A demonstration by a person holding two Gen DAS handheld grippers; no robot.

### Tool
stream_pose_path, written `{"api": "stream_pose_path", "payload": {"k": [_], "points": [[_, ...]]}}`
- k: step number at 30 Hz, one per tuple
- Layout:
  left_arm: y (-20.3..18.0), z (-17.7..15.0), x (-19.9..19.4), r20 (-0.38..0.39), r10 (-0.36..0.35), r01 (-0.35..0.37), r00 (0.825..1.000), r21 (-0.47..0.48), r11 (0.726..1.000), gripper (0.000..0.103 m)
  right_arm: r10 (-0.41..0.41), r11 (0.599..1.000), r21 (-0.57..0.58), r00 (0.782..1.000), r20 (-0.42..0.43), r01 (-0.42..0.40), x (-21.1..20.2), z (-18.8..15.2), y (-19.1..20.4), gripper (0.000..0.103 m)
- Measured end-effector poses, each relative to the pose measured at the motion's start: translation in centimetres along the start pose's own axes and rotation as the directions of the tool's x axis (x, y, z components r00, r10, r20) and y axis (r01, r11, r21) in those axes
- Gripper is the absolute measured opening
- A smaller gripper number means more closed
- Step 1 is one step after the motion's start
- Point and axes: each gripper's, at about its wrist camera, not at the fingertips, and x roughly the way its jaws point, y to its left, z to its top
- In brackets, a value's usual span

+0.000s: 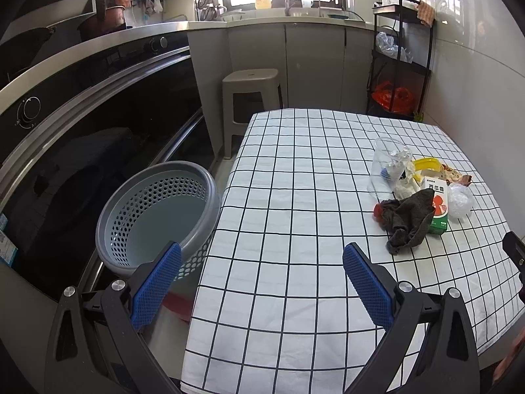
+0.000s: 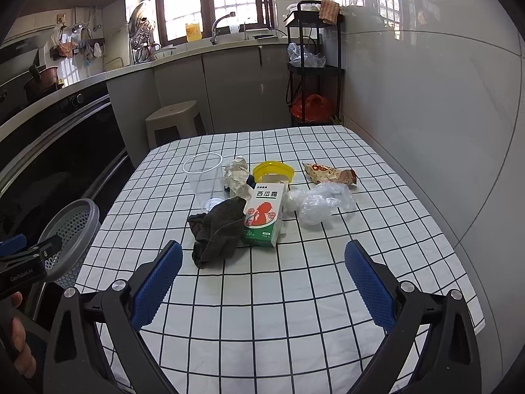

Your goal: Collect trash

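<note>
Both sets of jaws are wide apart and hold nothing. The left gripper (image 1: 262,256) hangs over the near left edge of the desk (image 1: 295,295). The right gripper (image 2: 263,256) hangs over its near middle.

The trash sits in a little pile at 12 o'clock from the right gripper. A dark rag (image 2: 218,229) touches a green and white box (image 2: 264,216). Behind them stand a clear cup (image 2: 204,177), crumpled paper (image 2: 236,177) and a yellow lid (image 2: 274,170). A clear bag (image 2: 323,205) and a snack wrapper (image 2: 329,175) lie at 1 o'clock.

A grey basket (image 1: 157,213) sits beside the desk at 10 o'clock from the left gripper.

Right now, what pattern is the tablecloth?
White with a black grid; clearest in the right wrist view.
</note>
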Motion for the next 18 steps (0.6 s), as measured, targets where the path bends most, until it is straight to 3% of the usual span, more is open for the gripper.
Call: {"api": "stream_pose_path", "payload": {"k": [18], "points": [[0.0,-0.8,-2.6,0.013,-0.005,0.005,1.000,-0.001,1.000,0.097,0.005,1.000,0.020,1.000,0.026,-0.006,-3.0,-0.3,-0.3,0.095]]}}
